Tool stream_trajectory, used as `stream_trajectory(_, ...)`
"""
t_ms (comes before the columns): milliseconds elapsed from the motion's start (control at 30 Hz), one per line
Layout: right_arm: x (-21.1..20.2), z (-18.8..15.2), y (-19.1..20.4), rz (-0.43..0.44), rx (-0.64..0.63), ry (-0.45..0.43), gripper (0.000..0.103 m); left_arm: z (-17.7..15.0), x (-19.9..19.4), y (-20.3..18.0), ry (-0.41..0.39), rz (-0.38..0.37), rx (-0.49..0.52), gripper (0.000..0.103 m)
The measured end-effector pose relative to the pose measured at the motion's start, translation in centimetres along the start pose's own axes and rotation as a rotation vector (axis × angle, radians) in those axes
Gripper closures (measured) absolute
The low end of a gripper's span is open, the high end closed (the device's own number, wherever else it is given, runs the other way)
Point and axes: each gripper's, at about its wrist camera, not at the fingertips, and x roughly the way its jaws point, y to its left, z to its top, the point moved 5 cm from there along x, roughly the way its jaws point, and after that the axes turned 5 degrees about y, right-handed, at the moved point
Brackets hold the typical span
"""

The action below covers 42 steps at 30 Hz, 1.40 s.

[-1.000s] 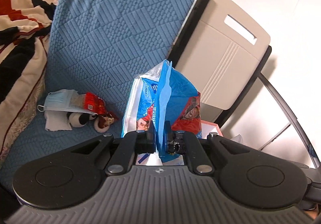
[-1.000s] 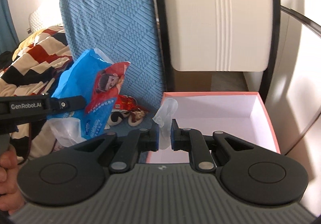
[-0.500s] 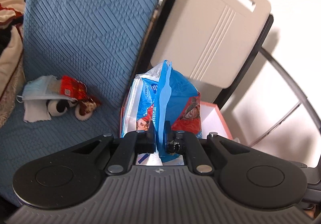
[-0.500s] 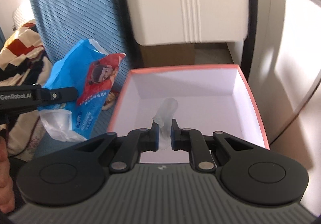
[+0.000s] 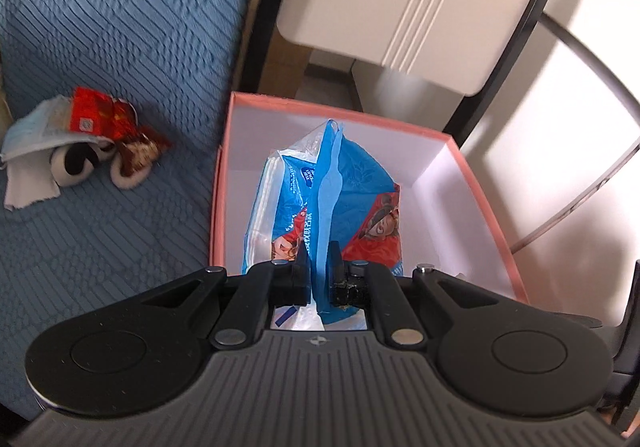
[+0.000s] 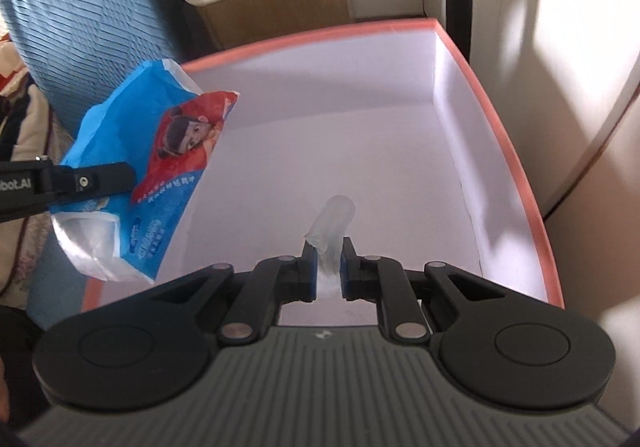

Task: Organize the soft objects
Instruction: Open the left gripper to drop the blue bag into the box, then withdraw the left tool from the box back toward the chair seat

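Crinkly blue plastic pack (image 5: 320, 207) over pink-rimmed box (image 5: 492, 207)

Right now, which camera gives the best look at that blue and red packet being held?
The right wrist view. It shows the blue and red packet side-on, printed face visible, pinched by the left tool above the pink box. The left wrist view shows the packet edge-on, partly hidden by that tool's fingers.

Left claw (image 5: 319, 279) clamped on blue packet; right claw (image 6: 329, 274) clamped on clear plastic
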Motion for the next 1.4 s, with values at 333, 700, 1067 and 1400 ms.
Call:
stream_trajectory(333,1.9,-0.8,-1.0,-0.008,0.041,0.052,0.085,-0.6,2.9,-0.9,0.076,0.021,0.02,0.094)
stream_trajectory(700,-0.8,-0.3,-0.5,-0.026,0.066,0.014,0.053,0.0,0.7,-1.0,0.039,0.006,0.037,0.052)
stream_trajectory(1067,-7.3,1.5,2.6,-0.01,0.041,-0.117,0.053,1.4,-8.1,-1.3,-0.137,-0.01,0.096,0.052)
stream_trajectory(1400,-12.4,0.4,6.1,-0.011,-0.004,-0.2,0.053,1.2,-15.4,0.8,-0.287,-0.026,0.083,0.052)
